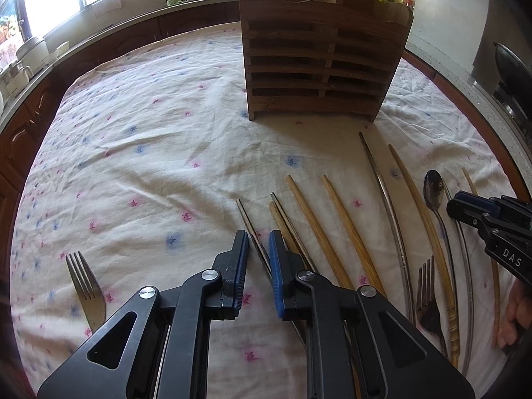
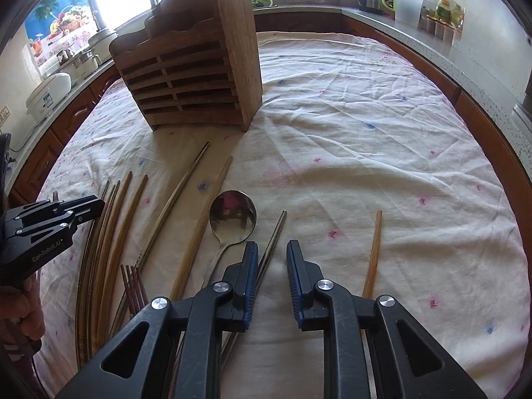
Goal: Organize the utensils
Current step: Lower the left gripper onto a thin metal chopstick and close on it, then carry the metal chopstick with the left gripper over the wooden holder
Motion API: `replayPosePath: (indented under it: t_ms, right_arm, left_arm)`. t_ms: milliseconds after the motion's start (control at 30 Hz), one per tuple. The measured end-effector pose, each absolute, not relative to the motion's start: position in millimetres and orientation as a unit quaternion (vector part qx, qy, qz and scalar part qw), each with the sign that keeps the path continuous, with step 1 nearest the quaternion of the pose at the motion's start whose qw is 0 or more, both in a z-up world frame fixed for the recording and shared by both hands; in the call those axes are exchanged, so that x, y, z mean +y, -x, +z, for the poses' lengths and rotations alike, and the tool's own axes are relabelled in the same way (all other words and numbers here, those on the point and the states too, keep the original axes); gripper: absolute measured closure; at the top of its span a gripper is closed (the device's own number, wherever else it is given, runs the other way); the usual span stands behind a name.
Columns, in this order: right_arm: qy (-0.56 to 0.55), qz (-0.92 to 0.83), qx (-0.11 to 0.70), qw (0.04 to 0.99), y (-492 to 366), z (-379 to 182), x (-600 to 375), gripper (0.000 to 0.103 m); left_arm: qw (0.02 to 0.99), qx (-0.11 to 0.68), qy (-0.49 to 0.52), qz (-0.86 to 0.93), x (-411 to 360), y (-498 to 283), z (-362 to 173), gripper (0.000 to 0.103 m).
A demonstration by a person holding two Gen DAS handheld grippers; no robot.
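Wooden and steel chopsticks (image 1: 335, 232) lie on our cloth-covered desk (image 1: 149, 139), before the slatted holder (image 1: 319, 66). Our left tool (image 1: 258, 242) seems clamped on one steel chopstick (image 1: 247, 221). Our right tool (image 2: 272, 256) stands slightly apart, empty, beside the spoon (image 2: 232, 216).

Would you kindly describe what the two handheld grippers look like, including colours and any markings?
Both are matte black. The left gripper and the right gripper each have two angular fingers with triangular cut-outs, round silver pivot pins and ribbed blue pads. Seen from the other camera, the left gripper's side reads "GenRobot.AI" in white, and the right one's shows the letters "DAS". No cables or sleeves are visible.
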State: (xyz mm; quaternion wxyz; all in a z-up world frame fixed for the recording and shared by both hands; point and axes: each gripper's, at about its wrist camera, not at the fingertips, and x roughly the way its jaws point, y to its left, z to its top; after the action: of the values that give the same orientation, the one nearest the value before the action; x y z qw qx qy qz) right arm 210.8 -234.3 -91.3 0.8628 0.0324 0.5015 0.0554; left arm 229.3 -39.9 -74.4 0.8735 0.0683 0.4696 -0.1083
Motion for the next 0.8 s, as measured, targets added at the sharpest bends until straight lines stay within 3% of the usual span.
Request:
replayPosePath:
  t_ms: [167, 233, 333, 800]
  right_arm:
    - [-0.005, 0.052, 0.494, 0.868, -221, -93, -225, 0.085]
    - [-0.005, 0.054, 0.493, 0.869, -220, -93, -224, 0.094]
    - [-0.033, 0.063, 0.493, 0.867, -216, -91, -229, 0.099]
    - [-0.115, 0.107, 0.407, 0.900, -184, -12, -246, 0.099]
  left_arm:
    - [0.877, 0.462, -0.077, -0.111, -44, -229, -75, 0.094]
    - [0.877, 0.460, -0.080, -0.113, -44, -228, -75, 0.096]
    - [0.877, 0.462, -0.065, -0.118, -37, -225, -72, 0.098]
    - [0.899, 0.403, 0.017, -0.169, -8, -175, 1, 0.099]
